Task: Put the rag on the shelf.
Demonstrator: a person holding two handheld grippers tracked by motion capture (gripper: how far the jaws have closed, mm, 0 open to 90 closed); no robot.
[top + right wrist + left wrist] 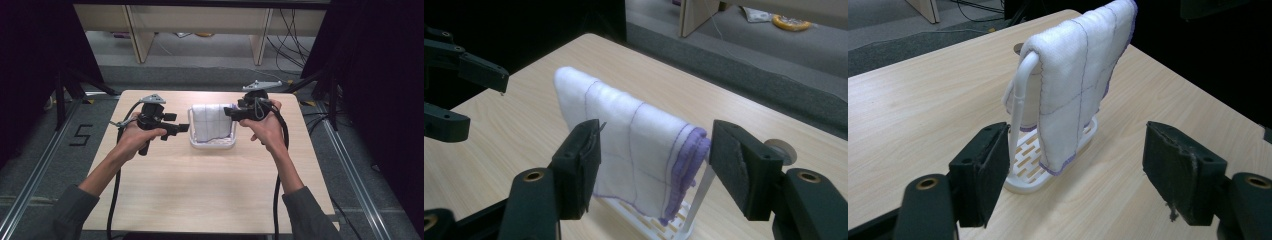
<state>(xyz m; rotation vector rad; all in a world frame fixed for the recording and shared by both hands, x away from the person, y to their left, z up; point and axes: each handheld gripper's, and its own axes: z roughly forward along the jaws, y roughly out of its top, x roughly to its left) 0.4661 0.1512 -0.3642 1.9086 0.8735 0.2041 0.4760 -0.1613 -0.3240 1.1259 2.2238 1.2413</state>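
Left claw (1075,170): gaping, empty, aimed at the rack's (1020,100) end.
Right claw (654,170): gaping, empty, straddling the cloth (624,135) for grasping.

White cloth (1083,75) w/ purple stitching hangs over white rack (1020,95), frame center, on tabletop (913,100); left gripper (1073,180) jaws spread at bottom.

white cloth (210,121) with purple stitching | hanging draped over white rack (1020,95) | rack standing upright mid-table
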